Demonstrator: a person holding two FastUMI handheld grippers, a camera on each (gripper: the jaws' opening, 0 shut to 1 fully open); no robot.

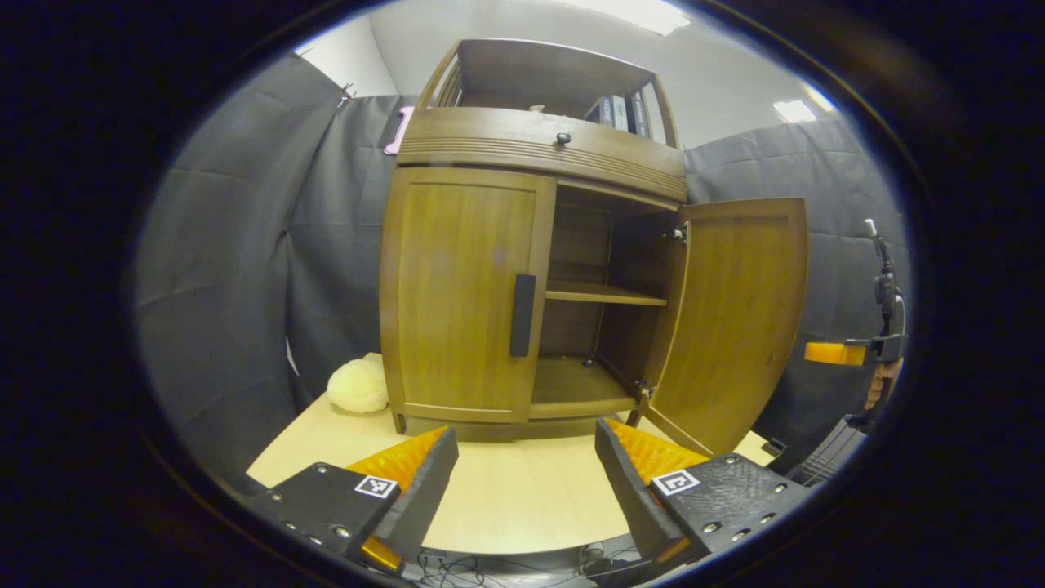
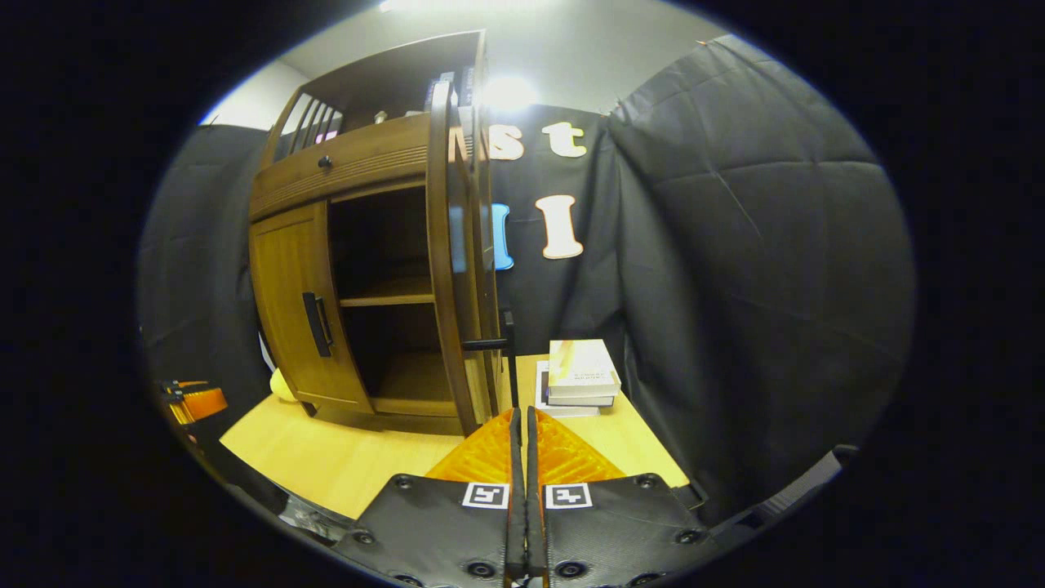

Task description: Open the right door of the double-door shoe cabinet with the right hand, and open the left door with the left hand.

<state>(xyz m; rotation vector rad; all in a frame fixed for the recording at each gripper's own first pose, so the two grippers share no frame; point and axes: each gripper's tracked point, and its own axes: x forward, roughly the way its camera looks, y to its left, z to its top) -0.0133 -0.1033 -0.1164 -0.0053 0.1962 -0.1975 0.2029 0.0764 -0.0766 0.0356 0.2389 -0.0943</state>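
Observation:
The wooden shoe cabinet [image 1: 539, 147] stands on a light table. Its left door [image 1: 461, 294] is closed, with a dark vertical handle [image 1: 522, 314] at its inner edge. The right door [image 1: 735, 318] is swung wide open, baring a shelf [image 1: 604, 294]. My left gripper [image 1: 526, 457] hangs open in front of the cabinet's base, touching nothing. In the right gripper view the right door [image 2: 449, 245] shows edge-on. The lower end of its dark handle [image 2: 509, 351] runs down between the fingertips of my right gripper [image 2: 520, 412], which is shut on it. That same gripper [image 1: 829, 353] shows at the open door's free edge.
A pale fluffy ball [image 1: 357, 385] lies left of the cabinet. Stacked books [image 2: 580, 371] sit on the table's back right corner. Black cloth walls stand close behind and on both sides. Cables hang below the table's front edge [image 1: 506, 545]. A person's hand [image 1: 882, 388] holds the right gripper.

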